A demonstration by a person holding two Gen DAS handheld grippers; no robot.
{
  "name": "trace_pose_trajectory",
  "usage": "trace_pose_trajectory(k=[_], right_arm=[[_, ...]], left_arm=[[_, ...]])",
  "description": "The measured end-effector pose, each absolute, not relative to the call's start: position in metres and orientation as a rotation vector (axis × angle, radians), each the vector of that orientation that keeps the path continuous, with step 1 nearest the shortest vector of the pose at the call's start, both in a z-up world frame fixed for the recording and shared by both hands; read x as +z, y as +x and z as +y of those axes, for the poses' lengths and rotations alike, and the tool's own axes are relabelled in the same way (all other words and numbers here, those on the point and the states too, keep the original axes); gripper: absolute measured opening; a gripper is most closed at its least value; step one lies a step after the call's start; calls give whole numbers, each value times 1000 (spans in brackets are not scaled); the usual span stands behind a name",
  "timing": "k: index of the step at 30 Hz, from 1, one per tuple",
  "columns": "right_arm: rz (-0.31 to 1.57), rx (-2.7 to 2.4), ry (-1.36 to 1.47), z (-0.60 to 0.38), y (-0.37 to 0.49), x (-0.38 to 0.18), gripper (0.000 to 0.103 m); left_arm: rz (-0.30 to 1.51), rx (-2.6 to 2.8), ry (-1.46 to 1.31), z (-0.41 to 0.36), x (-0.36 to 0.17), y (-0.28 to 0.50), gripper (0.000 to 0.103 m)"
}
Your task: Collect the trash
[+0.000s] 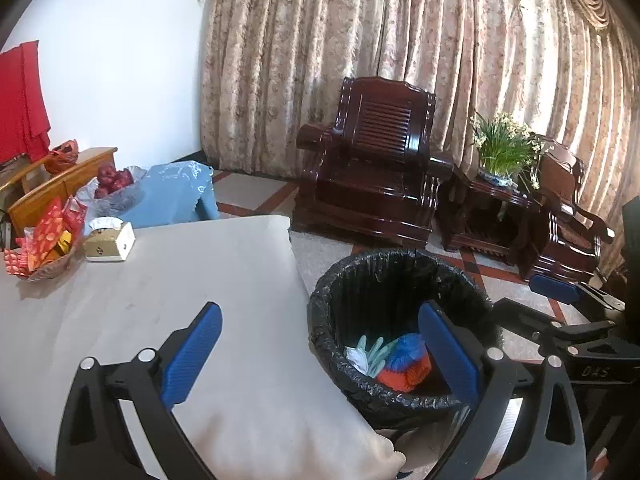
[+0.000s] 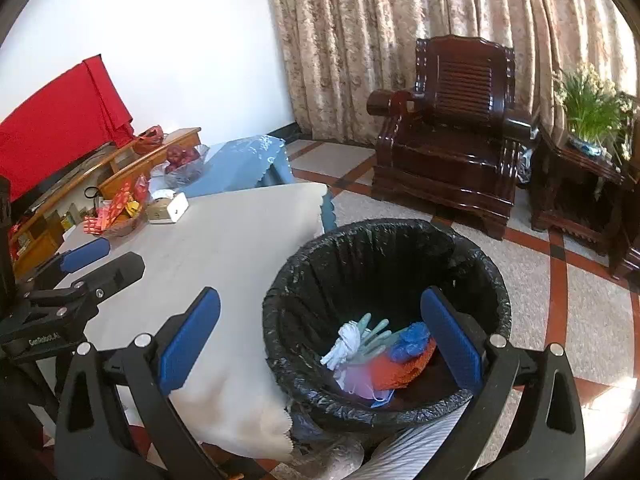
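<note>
Trash (image 2: 376,354) is seen heaped at the bottom of a black-lined bin (image 2: 472,264), which stands on the tiled floor (image 2: 560,304) just beside the corner of a table covered with a cream cloth (image 2: 224,248). In the right wrist view the heap is made out as a white crumpled wad (image 2: 344,346), a pale green glove (image 2: 372,336), a blue bundle (image 2: 412,338), an orange net (image 2: 400,368) and a pale lilac piece (image 2: 356,382), all lying touching one another. The same bin (image 1: 360,268) is shown in the left wrist view at about 4 o'clock of the frame, with the blue and orange pieces (image 1: 406,362) beside the glove (image 1: 376,354). The right gripper (image 2: 320,340) is held above the bin's near rim with its blue-padded jaws spread wide apart and nothing between them; one pad is seen over the cloth and the other over the bin's inside. The left gripper (image 1: 320,350) is likewise held with its jaws wide apart and nothing gripped, one pad over the cloth (image 1: 200,280) and the other over the bin. At 10 o'clock on the table a tissue box (image 1: 109,240) is set just beside a basket of red packets (image 1: 44,242), and beyond them a bowl of red fruit (image 1: 116,184) rests on a blue-covered surface. A dark wooden armchair (image 1: 372,168) is placed before patterned curtains (image 1: 360,32) at 12 o'clock, and a potted plant (image 1: 500,148) is set on a side table at 2 o'clock.
</note>
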State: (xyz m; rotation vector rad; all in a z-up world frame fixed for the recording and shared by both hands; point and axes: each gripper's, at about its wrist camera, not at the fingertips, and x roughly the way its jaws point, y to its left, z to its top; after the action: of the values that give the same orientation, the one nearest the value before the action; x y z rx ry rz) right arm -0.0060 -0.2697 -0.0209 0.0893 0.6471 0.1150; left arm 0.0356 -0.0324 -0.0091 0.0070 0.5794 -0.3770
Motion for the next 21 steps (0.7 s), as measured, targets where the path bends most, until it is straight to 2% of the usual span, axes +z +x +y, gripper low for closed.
trace_pose_trajectory(k=[21], right_arm=[[561, 156, 26, -246, -24, 10, 98]], left_arm=[[490, -332, -24, -9, 15, 5, 97]])
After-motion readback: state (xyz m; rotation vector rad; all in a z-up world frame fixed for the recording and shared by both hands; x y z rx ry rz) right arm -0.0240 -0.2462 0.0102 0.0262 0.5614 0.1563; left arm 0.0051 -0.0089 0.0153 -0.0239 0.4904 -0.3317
